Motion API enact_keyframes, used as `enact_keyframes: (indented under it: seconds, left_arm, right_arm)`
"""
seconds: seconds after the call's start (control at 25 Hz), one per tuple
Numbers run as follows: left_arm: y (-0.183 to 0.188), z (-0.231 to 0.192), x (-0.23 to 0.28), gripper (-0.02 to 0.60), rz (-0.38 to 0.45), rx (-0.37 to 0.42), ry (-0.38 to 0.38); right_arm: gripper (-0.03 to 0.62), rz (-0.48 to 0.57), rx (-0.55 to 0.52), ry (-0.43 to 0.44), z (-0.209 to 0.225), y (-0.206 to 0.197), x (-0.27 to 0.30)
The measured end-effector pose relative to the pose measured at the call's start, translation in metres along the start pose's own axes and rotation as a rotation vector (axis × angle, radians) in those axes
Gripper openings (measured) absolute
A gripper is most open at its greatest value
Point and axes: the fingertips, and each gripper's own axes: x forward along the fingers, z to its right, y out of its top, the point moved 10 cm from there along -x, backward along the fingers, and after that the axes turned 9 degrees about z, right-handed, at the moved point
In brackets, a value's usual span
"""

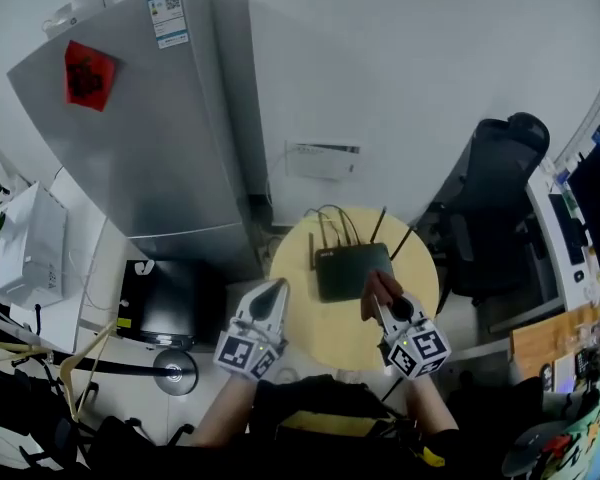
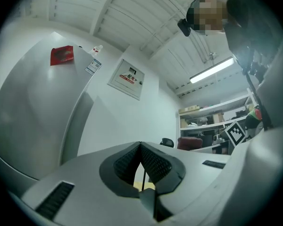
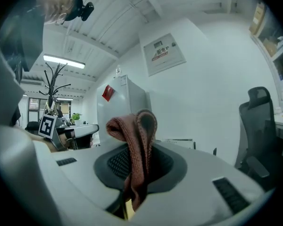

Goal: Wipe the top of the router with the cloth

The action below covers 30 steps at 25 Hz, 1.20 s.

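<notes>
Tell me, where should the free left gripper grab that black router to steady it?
Probably the router's near-left edge, coming from the left: its body lies flat, antennas line the far edge, and the cloth in the right gripper is near-right. The shut left gripper must open first.

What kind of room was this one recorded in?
Probably an office corner, perhaps a break area: a tall grey fridge, a black office chair, and a small round table carrying a router.
</notes>
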Motion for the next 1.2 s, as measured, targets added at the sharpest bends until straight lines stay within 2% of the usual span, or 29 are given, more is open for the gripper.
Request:
enact_keyframes:
  seconds: [0.28, 0.52, 0.64, 0.8, 1.0, 1.2]
  left_arm:
    - [-0.011, 0.028, 0.034, -0.003, 0.026, 0.054, 0.132]
    - [-0.031, 0.053, 0.04, -0.003, 0.036, 0.083, 0.235]
    - [-0.043, 0.046, 0.05, -0.003, 0.016, 0.089, 0.238]
    - [-0.047, 0.021, 0.058, -0.003, 0.006, 0.057, 0.2]
    - [-0.053, -0.01, 0.057, -0.003, -0.045, 0.066, 0.154]
    - [-0.057, -0.034, 0.058, -0.003, -0.067, 0.078, 0.17]
  right_arm:
    - [0.058, -0.079, 0.04, 0.107, 0.064, -0.004, 0.039]
    - [0.058, -0.178, 0.082, 0.251, 0.094, -0.024, 0.053]
    - [0.058, -0.194, 0.094, 0.255, 0.101, -0.032, 0.067]
    - [0.06, -0.164, 0.16, 0.239, 0.099, -0.043, 0.089]
    - [0.06, -0.232, 0.15, 0.236, 0.087, -0.062, 0.12]
    - [0.058, -0.32, 0.189, 0.228, 0.087, -0.08, 0.142]
